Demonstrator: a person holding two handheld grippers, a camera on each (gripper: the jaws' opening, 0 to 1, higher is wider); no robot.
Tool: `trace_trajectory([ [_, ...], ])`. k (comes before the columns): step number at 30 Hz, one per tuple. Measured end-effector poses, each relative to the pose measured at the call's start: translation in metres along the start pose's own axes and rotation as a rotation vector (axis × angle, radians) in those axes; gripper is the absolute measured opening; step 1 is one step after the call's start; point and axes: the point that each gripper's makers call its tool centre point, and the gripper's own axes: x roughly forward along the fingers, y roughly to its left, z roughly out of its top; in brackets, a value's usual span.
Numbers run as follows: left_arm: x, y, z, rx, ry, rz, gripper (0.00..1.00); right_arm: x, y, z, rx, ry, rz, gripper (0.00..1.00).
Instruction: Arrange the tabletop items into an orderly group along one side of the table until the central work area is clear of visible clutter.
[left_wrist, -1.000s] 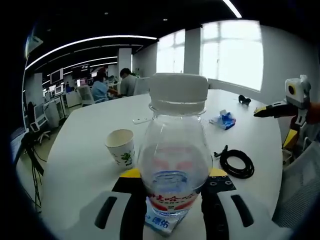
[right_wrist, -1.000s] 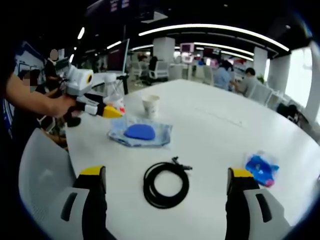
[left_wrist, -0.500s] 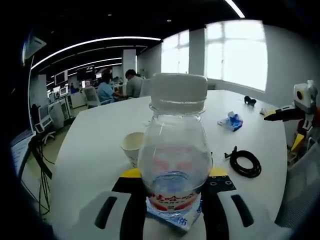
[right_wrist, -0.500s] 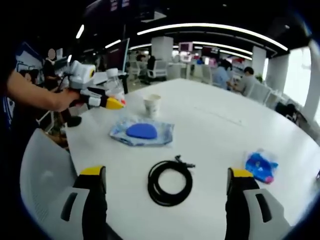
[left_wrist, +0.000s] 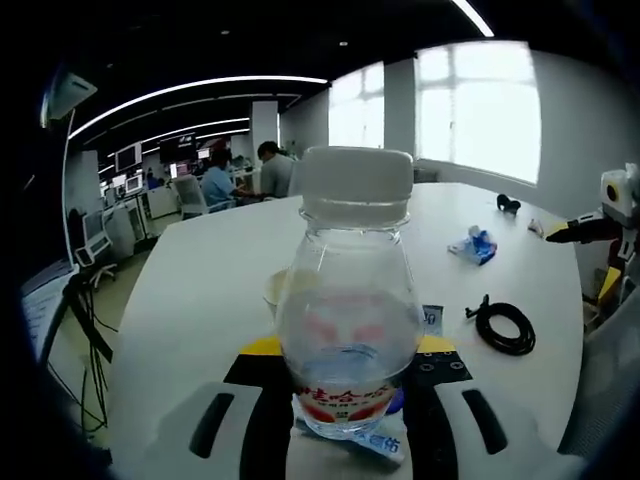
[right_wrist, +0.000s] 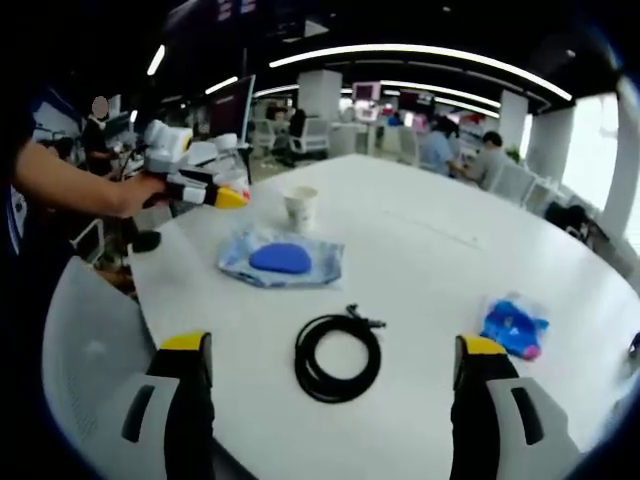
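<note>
my left gripper (left_wrist: 345, 400) pinches the water bottle (left_wrist: 348, 320); my right gripper (right_wrist: 333, 400) is spread over the cable coil (right_wrist: 337, 352). swinging could topple the paper cup (right_wrist: 300, 208).

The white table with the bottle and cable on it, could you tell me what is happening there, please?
A person is tidying a white table with two handheld tools. The left tool is shut on a clear bottle with a white cap, held above the table near a paper cup. The right tool is open, facing a coiled black cable. A blue packet and a small blue wrapper lie on the table.
</note>
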Motion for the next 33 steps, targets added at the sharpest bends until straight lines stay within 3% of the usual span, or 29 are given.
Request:
trace_trajectory([
  [11,-0.001,0.014,0.001,-0.015,-0.003,0.035,0.41,0.007,0.010,-0.002,0.052,-0.021,0.034,1.00],
  [16,0.002,0.020,-0.001,-0.006,0.008,0.044,0.41,0.010,0.013,-0.004,0.034,-0.016,0.056,1.00],
  [23,0.006,0.034,-0.001,-0.025,0.009,0.080,0.41,0.010,0.007,-0.007,0.042,-0.009,0.059,1.00],
  [33,0.020,0.053,-0.001,-0.046,0.012,0.128,0.41,0.004,0.010,-0.025,0.052,0.012,0.064,1.00],
])
